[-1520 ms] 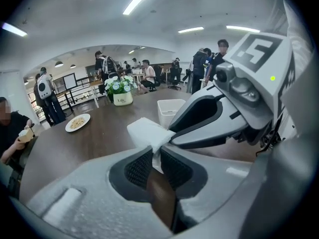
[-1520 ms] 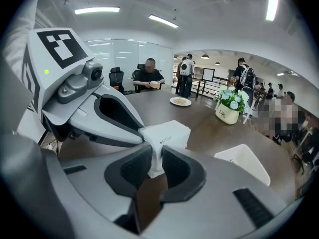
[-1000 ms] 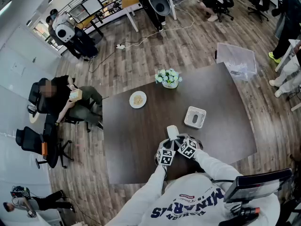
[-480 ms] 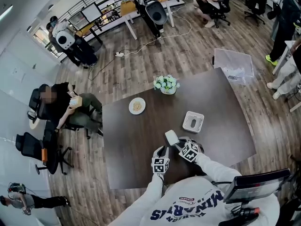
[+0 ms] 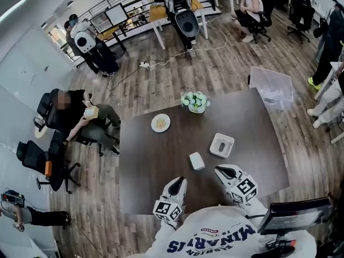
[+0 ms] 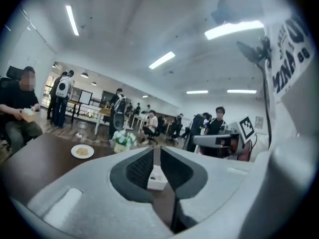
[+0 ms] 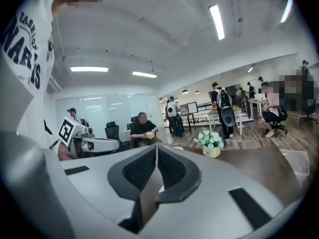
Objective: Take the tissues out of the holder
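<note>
The white tissue pack lies free on the dark table, just left of the white holder, whose top slot shows dark. Both grippers are held up close to the person's chest, short of the pack. My left gripper stands slightly open with nothing between its pads; a small white box on the table shows through the gap, and I cannot tell whether it is the pack or the holder. My right gripper has just been closing; its pads meet at the tips on nothing.
A pot of flowers and a plate of food stand at the table's far side. A clear bin sits on the floor at the far right corner. A seated person and office chairs are at the left.
Both grippers have lifted off the tissue pack and drawn back towards the person. The pack now lies alone on the table beside the holder.
</note>
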Demonstrator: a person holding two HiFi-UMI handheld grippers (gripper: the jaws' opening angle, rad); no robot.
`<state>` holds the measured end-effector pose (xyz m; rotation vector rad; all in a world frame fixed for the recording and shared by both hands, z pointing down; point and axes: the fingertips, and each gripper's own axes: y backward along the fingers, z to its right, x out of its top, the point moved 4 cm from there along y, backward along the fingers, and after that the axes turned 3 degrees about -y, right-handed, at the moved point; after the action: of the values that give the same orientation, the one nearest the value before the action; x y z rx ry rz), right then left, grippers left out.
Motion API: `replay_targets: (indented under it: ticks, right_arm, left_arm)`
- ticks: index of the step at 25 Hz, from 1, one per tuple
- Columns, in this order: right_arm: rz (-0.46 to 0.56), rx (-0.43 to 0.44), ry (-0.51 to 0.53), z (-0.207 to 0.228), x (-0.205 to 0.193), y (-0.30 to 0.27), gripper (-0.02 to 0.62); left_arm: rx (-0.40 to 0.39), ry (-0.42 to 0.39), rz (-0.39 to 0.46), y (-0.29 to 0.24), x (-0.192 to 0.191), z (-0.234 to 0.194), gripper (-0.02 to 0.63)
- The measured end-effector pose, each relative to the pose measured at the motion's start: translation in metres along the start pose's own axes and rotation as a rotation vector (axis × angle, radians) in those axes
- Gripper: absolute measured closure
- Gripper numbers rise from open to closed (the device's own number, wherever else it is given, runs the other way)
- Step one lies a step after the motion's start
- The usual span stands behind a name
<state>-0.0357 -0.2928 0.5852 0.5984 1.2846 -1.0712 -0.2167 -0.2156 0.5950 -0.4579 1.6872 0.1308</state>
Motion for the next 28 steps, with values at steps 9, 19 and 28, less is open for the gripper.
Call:
replay_targets:
  ticks: [9,19,28]
  right_arm:
    - [0.256,0.017,0.136,-0.052,0.111,0.058,0.589]
    - [0.255,0.016,0.147,-0.056,0.102,0.056,0.589]
    - [0.235,-0.004,0.181,-0.046,0.098,0.05,0.589]
  left_arm:
    - [-0.182,-0.207,0.275,0.014,0.128,0.085,0.603]
    - [-0.16,-0.198,0.242,0.017,0.114,0.086,0.603]
    - [-0.094,-0.189,0.214,0.004,0.112,0.074,0.603]
